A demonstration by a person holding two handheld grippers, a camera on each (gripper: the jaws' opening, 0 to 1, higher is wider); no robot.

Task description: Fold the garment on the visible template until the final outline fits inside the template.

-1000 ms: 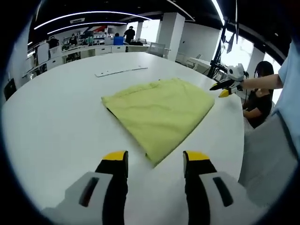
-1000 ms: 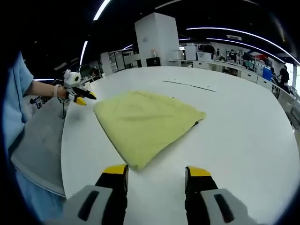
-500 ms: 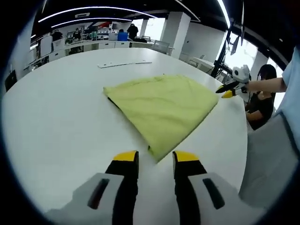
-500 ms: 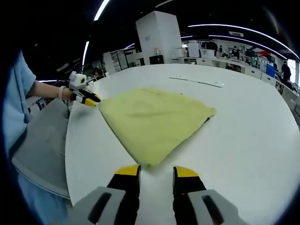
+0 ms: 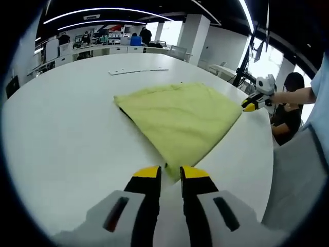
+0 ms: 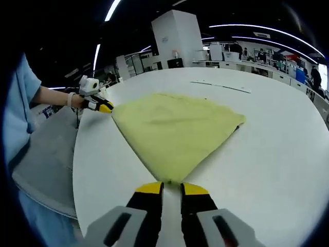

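Folded yellow-green fabric garment [image 5: 177, 117] lies flat on the round white table [image 5: 61, 128], near the edge where we stand. In the left gripper view, our left gripper [image 5: 169, 174] has its yellow-tipped black jaws drawn nearly together at the garment's nearest corner, the cloth edge reaching just between the tips; we cannot tell whether they actually pinch it. The right gripper [image 5: 251, 107] shows at the far right corner of the cloth. In the right gripper view, the right gripper [image 6: 171, 189] likewise has its jaws almost closed at the garment [image 6: 177, 131] corner, grip uncertain. A thin pale strip [image 6: 221, 86] lies on the table [image 6: 277, 144] beyond, well apart.
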